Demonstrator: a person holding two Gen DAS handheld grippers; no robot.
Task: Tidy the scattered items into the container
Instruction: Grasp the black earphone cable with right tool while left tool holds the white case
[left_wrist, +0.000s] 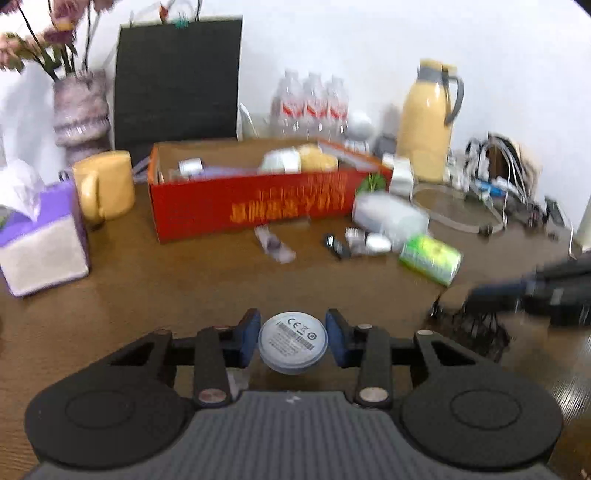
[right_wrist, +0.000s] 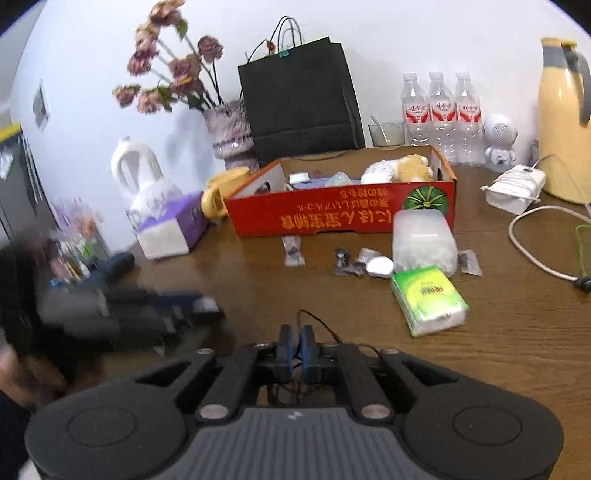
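Meanwhile, a round white disc (left_wrist: 292, 342) is gripped in the left tool (left_wrist: 292, 338), bound for the red cardboard box (left_wrist: 258, 206); a thin black cable (right_wrist: 314, 325) is pinched in the nearly shut right tool (right_wrist: 296, 347).

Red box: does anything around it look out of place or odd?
Yes. Several things lie loose on the table in front of the red box: small wrappers, a green tissue pack askew, a clear plastic tub. The box's print is upside down in the right wrist view.

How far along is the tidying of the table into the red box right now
Done: several items already lie in the red box. In hand: the left gripper has a round white disc between its fingers; the right gripper pinches a thin black cable. Left: green tissue pack, clear plastic container, small wrapped pieces.
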